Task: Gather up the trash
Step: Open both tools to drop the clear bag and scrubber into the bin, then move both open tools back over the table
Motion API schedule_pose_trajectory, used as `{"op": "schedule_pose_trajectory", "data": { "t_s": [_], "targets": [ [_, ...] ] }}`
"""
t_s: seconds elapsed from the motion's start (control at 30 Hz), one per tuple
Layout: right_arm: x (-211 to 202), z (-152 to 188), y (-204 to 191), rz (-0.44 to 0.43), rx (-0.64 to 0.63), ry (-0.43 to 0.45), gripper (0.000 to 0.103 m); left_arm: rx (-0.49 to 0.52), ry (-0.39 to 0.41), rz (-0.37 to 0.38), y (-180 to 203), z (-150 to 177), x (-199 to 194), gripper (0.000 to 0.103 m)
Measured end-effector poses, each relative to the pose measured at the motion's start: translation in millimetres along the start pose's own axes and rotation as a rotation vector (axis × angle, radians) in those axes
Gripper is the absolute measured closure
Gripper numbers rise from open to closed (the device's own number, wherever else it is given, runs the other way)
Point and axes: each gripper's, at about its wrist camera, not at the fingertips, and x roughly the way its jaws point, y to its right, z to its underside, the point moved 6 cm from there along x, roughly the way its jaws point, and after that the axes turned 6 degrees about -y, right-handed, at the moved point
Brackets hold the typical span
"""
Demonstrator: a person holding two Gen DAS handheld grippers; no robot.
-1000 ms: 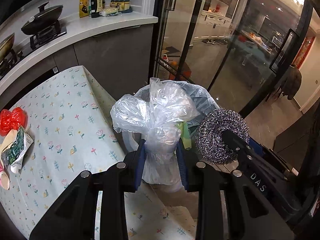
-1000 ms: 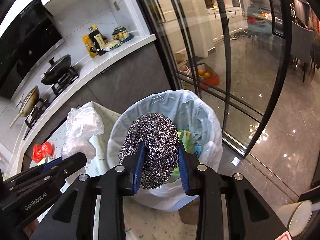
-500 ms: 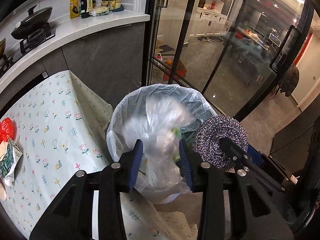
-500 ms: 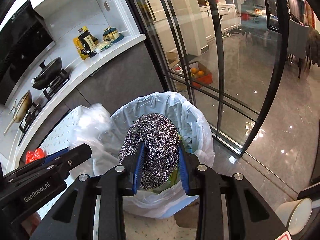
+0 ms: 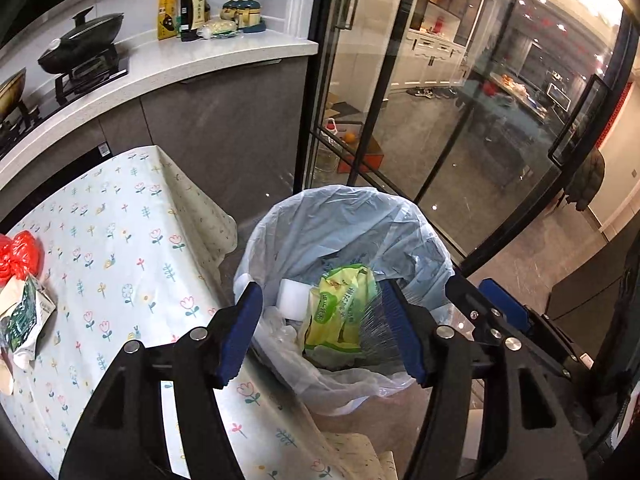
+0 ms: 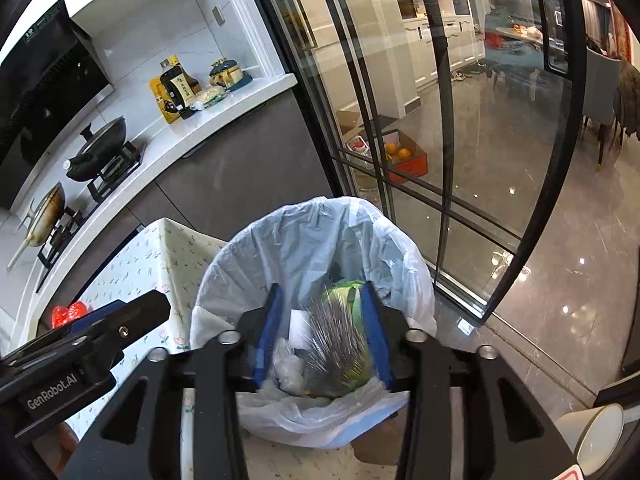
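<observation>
My left gripper (image 5: 322,332) hangs over the lined trash bin (image 5: 340,200), its jaws opening with nothing between them. In the bin lie the clear plastic bag (image 5: 280,332), a green packet (image 5: 340,308) and a white block (image 5: 294,296). My right gripper (image 6: 322,334) is also above the bin (image 6: 320,216), jaws opening. The steel scourer (image 6: 340,336) is a blurred streak between its pads, loose and dropping onto the green packet (image 6: 348,292). Each gripper shows in the other's view: the right gripper (image 5: 492,312), the left gripper (image 6: 100,340).
Left of the bin is a table with a floral cloth (image 5: 120,240), bearing a red bag (image 5: 20,252) and a green-white packet (image 5: 24,312). A counter (image 5: 180,64) with pans and bottles runs behind. Glass doors (image 6: 440,160) stand right of the bin; a white cup (image 6: 596,436) sits low right.
The left jaws let go of the clear plastic bag, which fell into the bin. The right jaws parted and the steel scourer slipped down from between them.
</observation>
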Motion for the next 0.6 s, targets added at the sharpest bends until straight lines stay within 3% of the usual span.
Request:
{"op": "schedule_pose_trajectory", "data": {
  "t_s": [0.47,0.6],
  "targets": [
    [-13,5,-24,-0.023,-0.025,0.005,0.056,-0.053,0.021,-0.031,-31,5,-17,0.043],
    [-17,9,-37,-0.035,-0.042,0.007,0.056,-0.08,0.044,-0.043,-43,7,-26,0.034]
  ]
}}
